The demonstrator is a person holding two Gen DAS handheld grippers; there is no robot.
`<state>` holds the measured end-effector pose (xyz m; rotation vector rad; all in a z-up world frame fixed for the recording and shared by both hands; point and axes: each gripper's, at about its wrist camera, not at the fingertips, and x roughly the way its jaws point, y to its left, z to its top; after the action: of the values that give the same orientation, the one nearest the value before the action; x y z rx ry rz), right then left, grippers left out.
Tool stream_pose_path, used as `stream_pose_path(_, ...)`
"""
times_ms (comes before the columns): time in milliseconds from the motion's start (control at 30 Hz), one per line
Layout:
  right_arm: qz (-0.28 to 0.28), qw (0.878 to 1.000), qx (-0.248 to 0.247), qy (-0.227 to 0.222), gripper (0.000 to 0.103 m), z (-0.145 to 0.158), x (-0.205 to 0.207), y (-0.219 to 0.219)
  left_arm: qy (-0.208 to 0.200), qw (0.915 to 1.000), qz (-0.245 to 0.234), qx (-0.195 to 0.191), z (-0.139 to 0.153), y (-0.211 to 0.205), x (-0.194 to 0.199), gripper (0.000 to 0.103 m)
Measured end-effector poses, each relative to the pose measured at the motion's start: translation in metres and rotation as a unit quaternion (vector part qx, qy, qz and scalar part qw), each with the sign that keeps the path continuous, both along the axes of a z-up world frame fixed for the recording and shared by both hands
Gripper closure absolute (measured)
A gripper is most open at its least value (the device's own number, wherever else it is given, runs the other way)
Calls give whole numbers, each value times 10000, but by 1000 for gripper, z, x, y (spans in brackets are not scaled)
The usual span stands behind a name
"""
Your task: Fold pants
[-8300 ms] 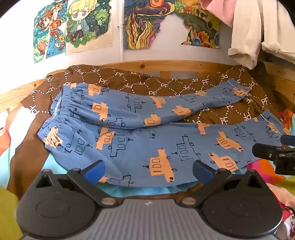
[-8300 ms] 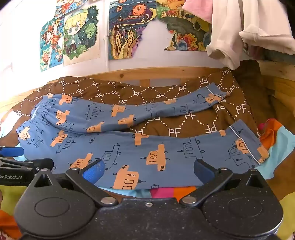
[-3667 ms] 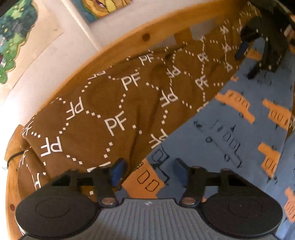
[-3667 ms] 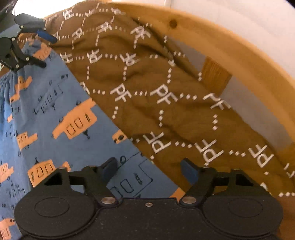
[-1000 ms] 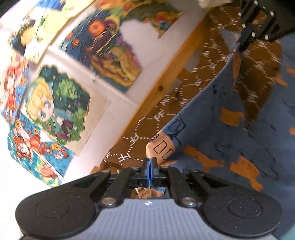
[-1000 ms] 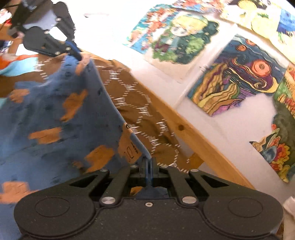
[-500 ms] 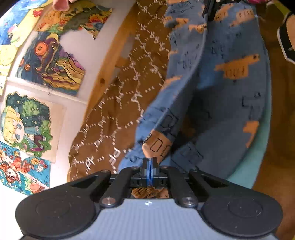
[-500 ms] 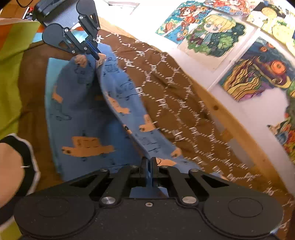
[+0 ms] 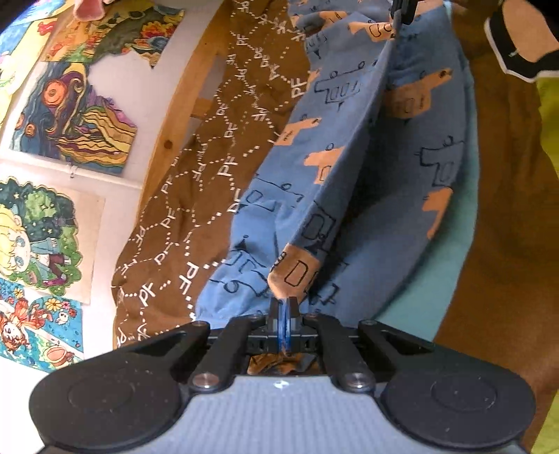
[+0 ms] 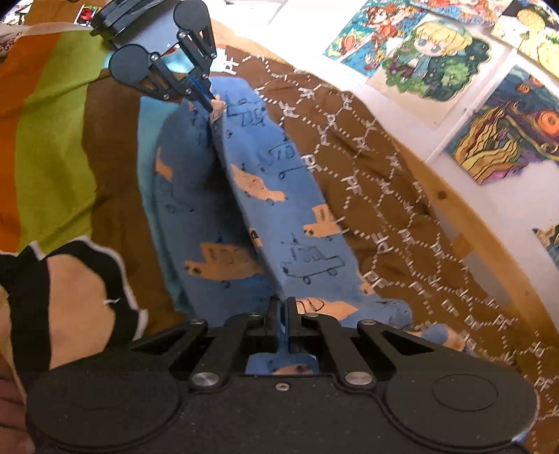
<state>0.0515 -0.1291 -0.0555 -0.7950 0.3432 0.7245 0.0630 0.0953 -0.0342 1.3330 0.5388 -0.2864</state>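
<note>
Looking along the left hand-held gripper point(image 9: 283, 316), its two blue pads are pressed together on an orange-patch corner of the pants point(image 9: 353, 167), so it is clenched on the fabric. From that pinch a raised blue fold runs away to the right hand-held gripper point(image 9: 401, 15), seen at the top edge, which grips the far end of the same fold. The pants, blue with orange vehicles, drape down on both sides of the ridge; the lower layer lies on the brown blanket point(image 9: 209, 174) printed with white "PF" marks. Beyond the blanket runs the wooden bed rail point(image 9: 178, 125), and past it the white wall carries posters point(image 9: 73, 125). On the near side of the pants a teal strip and more brown cover show, with a black-sleeved wrist at the upper right corner.

In the right wrist view, the right hand-held gripper point(image 10: 283, 317) is likewise closed tight on the pants point(image 10: 279, 195), the cloth rising straight out of its pads. The ridge stretches up to the left hand-held gripper point(image 10: 206, 99), whose tips clamp the other end. The blanket point(image 10: 367, 181) lies beyond the pants toward the rail point(image 10: 464, 223) and posters point(image 10: 429, 52). On the pants' other side sits a striped green and orange cover point(image 10: 52, 139), and a forearm in a black cuff fills the lower left.
</note>
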Motion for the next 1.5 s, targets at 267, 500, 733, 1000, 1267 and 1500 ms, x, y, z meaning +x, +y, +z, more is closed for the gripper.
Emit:
stream_pose_path(267,-77,9999,69,86,103,-2,-8,-1,301,9995,-51,18,2,1,-6,100)
stream_pose_path(500,-144,9998,81,141,102,-11,-4,0,300,9995,-37,62,1,-2,-5,100)
stream_pose_path(733,18,9998,-75,178,103,0,-21,1,477,9988,-58,-57,7,1,-9,100)
stream_pose_path(1000,123,9992,-316,221,103,-6,-28,3,674,9976,-153,4,7,4,-12,100)
stream_pose_path(1267,83,9985,-364,388,97,-8,-26,0,816,9966,-118,-23,12,-1,-14,75)
stream_pose_path(1500,-1165,9898,462,678,35,28,-28,-50,924,9758,660,-1870,58,-27,-13,14)
